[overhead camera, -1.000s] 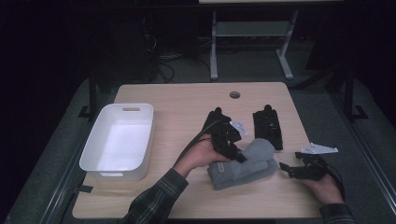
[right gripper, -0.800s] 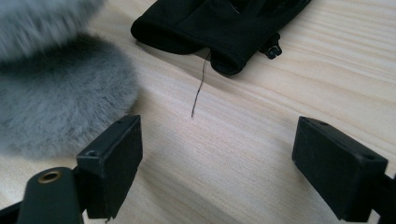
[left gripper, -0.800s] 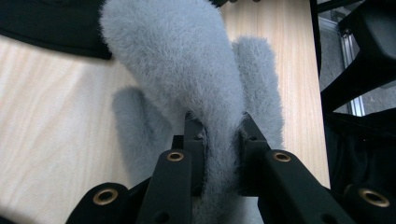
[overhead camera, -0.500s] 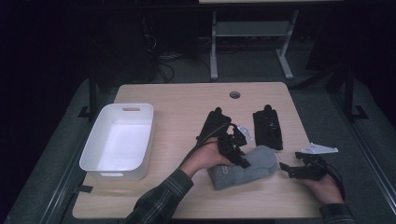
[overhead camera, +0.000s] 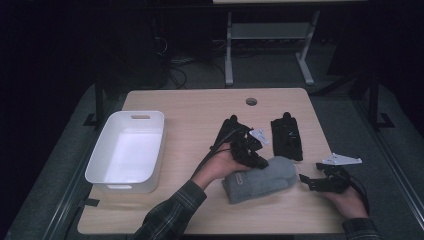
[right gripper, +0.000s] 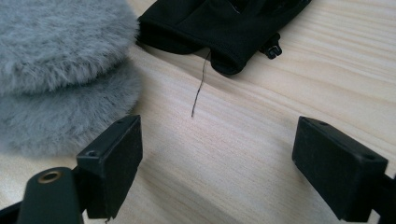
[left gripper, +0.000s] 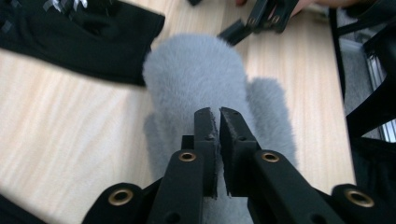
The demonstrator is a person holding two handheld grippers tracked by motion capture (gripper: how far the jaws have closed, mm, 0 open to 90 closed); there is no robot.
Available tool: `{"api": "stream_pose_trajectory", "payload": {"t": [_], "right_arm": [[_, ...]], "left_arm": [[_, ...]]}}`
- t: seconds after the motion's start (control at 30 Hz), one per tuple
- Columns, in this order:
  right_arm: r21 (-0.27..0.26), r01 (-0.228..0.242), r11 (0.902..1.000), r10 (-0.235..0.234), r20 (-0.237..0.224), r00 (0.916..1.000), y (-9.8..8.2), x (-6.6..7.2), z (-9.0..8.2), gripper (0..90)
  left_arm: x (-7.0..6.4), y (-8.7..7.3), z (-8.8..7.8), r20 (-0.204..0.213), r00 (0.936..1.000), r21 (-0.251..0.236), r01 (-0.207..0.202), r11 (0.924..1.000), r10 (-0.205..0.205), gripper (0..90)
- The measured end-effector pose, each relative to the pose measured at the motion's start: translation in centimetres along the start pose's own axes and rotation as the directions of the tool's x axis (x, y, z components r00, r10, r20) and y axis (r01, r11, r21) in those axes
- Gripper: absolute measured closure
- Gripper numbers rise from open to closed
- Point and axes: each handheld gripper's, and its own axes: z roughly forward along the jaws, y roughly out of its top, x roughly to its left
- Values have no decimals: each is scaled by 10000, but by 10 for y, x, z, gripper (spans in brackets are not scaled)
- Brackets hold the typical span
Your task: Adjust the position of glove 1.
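Currently, step in hand: the grey fuzzy mitten (overhead camera: 260, 179) is being gripped by the left gripper (overhead camera: 248, 150), judged as the start of a lift or a fold.
Left gripper state: the jaws have just been closing and are now seen nearly together in the left gripper view, with a thin pinch of grey fleece (left gripper: 196, 79) between them, as far as can be told.
Right gripper state: the right gripper (overhead camera: 320, 181) is held wide open, with nothing between its jaws, only bare table (right gripper: 261, 140).
Mitten place: directly under and ahead of the left gripper; just beside the open right jaws, on their left side in the right gripper view.
Black glove (overhead camera: 286, 137): lying flat beyond both grippers, apart from them.
White bin (overhead camera: 126, 152): well apart, on the far side of the left hand (overhead camera: 220, 167).
Advice: only the top layer should be pinched, and the grip should be checked before lifting, because the fleece is soft and can slip out. The right gripper should be kept ready near the mitten edge.
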Motion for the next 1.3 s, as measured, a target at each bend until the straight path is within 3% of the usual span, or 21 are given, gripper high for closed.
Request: {"api": "stream_pose_trajectory", "payload": {"t": [0.23, 0.3, 0.4, 0.5, 0.6, 0.7, 0.77, 0.93, 1.13, 1.3], "right_arm": [[6, -48, 10000, 48, -18, 10000, 0, 0, 0, 160], [8, -61, 10000, 61, -15, 10000, 0, 0, 0, 160], [3, -14, 10000, 14, -10, 10000, 0, 0, 0, 160], [1, -24, 10000, 24, -16, 10000, 0, 0, 0, 160], [1, -5, 10000, 5, -11, 10000, 0, 0, 0, 160], [1, -9, 10000, 9, -13, 10000, 0, 0, 0, 160], [-4, -21, 10000, 21, -18, 10000, 0, 0, 0, 160], [-14, -57, 10000, 57, -44, 10000, 0, -1, 0, 160], [3, -57, 10000, 57, -30, 10000, 0, 0, 0, 160], [-3, 11, 10000, -11, 3, 10000, 0, 0, 0, 160]], "left_arm": [[0, -7, 26, -164, 9998, 929, -128, 9956, 144, 891], [-1, -9, 31, -271, 9995, 1068, -144, 9942, 174, 892], [0, -10, 28, -273, 9996, 867, -56, 9962, 80, 873], [4, -7, 20, -185, 9997, 366, 150, 9992, -143, 709], [10, -5, 15, -469, 9986, 136, 241, 9996, -235, 524], [20, -5, 17, -372, 9979, 36, 530, 9986, -528, 346], [24, -7, 24, -91, 9981, 315, 608, 9977, -605, 256], [22, -10, 40, 308, 9973, 782, 641, 9949, -667, 188], [18, -14, 58, 746, 9961, 1427, 362, 9891, -472, 129], [19, -17, 63, 1063, 9912, 1528, 616, 9863, -784, 135]]}}
